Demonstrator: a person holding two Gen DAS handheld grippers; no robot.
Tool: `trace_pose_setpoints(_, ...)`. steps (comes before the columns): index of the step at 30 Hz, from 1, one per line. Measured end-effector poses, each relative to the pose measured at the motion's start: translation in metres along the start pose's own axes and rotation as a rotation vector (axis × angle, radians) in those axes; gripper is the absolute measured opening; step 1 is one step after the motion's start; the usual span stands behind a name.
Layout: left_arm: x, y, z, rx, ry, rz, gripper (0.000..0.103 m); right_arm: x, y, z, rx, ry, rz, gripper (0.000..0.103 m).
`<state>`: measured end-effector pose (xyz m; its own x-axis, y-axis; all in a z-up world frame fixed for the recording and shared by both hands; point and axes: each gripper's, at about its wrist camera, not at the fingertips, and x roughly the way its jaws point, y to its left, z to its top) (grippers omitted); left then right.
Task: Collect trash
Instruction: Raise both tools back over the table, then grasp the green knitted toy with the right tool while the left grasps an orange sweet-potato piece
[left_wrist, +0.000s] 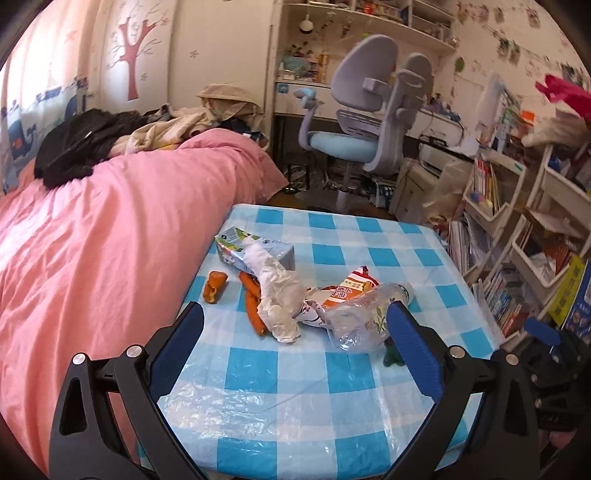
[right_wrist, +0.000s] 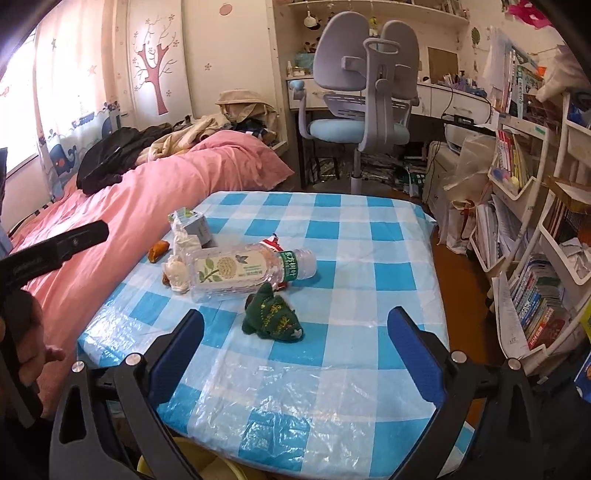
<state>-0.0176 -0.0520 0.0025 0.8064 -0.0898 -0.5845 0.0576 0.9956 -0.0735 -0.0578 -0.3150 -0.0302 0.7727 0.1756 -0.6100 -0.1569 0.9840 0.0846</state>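
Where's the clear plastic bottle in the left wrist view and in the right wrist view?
Left wrist: the bottle lies right of centre, just inside the right blue pad, crumpled, beside the snack wrapper.
Right wrist: the bottle lies left of centre on its side, green toy in front of it.
Shared landmark: the carton behind the bottle.

Both wrist views face the table (left_wrist: 332, 406) from its near edge, probably low.
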Motion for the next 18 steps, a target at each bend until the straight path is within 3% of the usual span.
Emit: trace_pose_setpoints(18,0.0075,0.0029,-0.0013,-0.009,0.032,0.007,0.096,0.0049,-0.0058,0.0013,-0.012,0.019,-0.016,0.095)
